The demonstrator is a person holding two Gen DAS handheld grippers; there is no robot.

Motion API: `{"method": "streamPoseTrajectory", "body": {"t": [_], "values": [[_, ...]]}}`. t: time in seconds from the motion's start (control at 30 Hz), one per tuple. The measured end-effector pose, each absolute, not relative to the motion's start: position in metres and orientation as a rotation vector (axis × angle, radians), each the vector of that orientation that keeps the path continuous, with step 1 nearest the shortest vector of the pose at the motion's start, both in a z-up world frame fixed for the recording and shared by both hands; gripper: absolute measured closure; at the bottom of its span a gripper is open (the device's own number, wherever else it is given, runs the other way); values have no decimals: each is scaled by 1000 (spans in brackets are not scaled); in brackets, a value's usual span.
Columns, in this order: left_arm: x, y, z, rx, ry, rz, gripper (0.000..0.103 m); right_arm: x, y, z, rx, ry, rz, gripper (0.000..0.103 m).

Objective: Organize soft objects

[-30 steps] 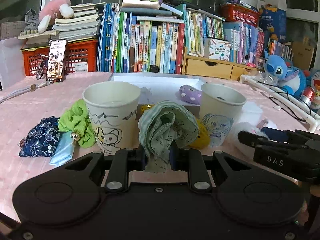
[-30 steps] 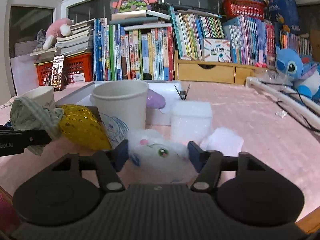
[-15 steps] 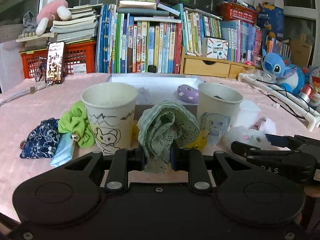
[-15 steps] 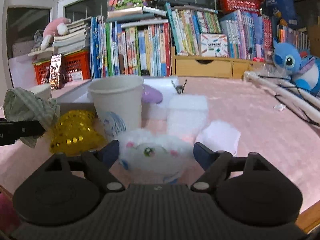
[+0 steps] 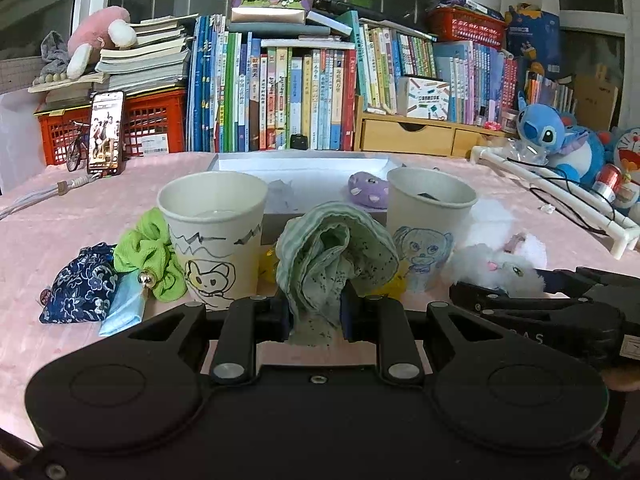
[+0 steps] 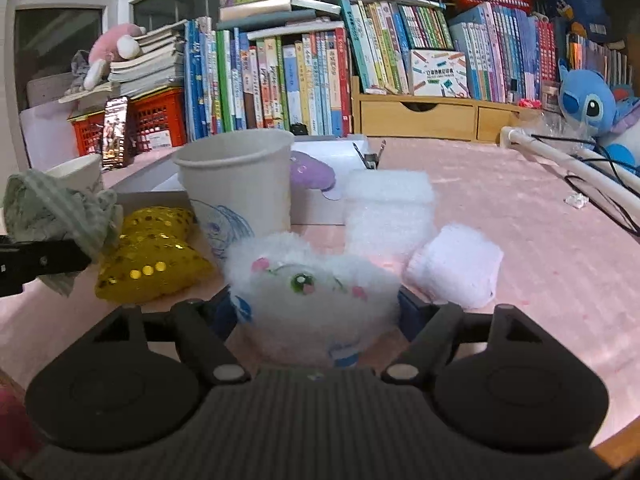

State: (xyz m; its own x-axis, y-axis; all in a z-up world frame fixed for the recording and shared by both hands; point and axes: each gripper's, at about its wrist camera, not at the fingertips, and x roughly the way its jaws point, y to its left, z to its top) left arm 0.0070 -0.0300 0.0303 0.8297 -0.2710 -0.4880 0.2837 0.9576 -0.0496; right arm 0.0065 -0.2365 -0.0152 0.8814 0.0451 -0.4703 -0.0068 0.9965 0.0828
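Note:
My left gripper (image 5: 314,314) is shut on a crumpled pale green cloth (image 5: 336,248), held up in front of two drawn-on paper cups (image 5: 216,232) (image 5: 428,224). That cloth (image 6: 52,208) also shows at the left of the right wrist view. My right gripper (image 6: 320,312) straddles a white fluffy plush (image 6: 312,280) lying on the pink table. Its jaws are closing, and the pads sit at the edges of the fluff without squeezing it. The same plush (image 5: 500,268) lies right of the right-hand cup.
A gold sequined cushion (image 6: 152,256) lies beside the cup (image 6: 236,184). Two white foam pieces (image 6: 388,208) (image 6: 456,264) sit behind the plush. A green scrunchie (image 5: 148,252), navy floral pouch (image 5: 80,284), white tray (image 5: 300,164) and purple plush (image 5: 368,192) are nearby.
The right jaws let go of the squeezed white plush, spread wide, then narrowed partway around it. The plush puffed out. The left gripper kept still with the green cloth.

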Motion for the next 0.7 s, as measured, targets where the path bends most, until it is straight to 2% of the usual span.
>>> {"method": "streamPoseTrajectory", "body": {"t": [0.37,0.7], "values": [[2,-28,72,19,430,-352,82,-7,-245,34,40,388,7,25],[38,-20,116,18,388,-338,82,16,-267,81,81,356,16,24]]}}
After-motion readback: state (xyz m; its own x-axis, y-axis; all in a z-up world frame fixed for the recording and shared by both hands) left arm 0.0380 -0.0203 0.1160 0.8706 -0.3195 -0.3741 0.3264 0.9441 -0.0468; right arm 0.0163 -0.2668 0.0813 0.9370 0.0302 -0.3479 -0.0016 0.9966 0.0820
